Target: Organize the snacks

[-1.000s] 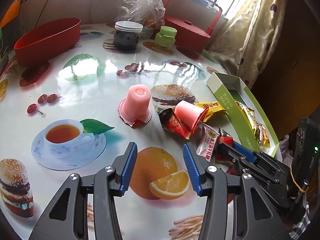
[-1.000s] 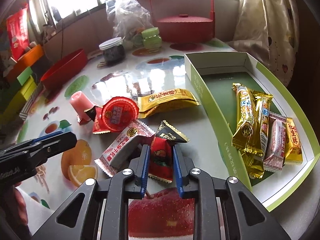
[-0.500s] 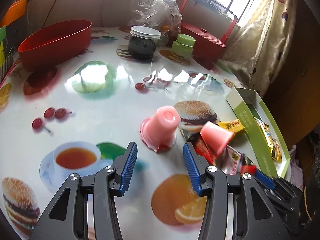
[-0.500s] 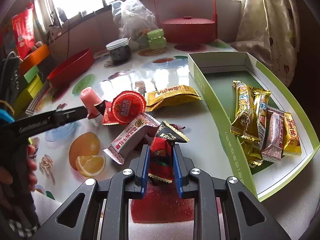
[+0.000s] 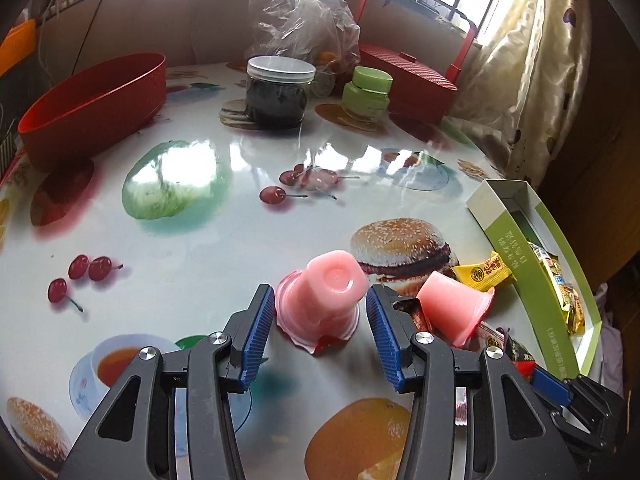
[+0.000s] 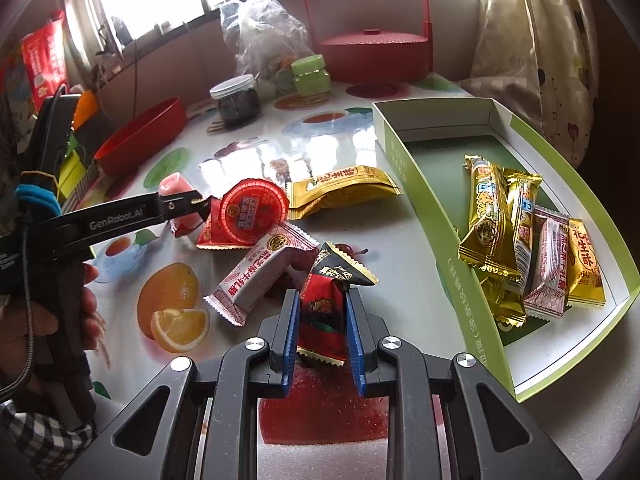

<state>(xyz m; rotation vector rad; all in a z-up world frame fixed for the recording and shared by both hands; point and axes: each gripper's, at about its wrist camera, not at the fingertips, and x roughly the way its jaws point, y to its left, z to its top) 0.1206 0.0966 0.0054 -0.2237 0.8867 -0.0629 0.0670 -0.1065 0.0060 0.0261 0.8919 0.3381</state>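
Right tool [image 6: 322, 320] pinches a red-and-black candy at lower centre while the left tool [image 5: 320, 320] straddles, unclosed, a pink jelly cup [image 5: 326, 300]; several packets already fill the green box [image 6: 404, 160] at right, others still litter the table [image 6: 400, 240].

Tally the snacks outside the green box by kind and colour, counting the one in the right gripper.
Pink jelly cups: 2
Yellow packets: 1
White-and-pink packets: 1
Red packets: 2
Total: 6

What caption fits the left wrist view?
Open left tool straddling an upturned pink jelly cup on the fruit-print table.
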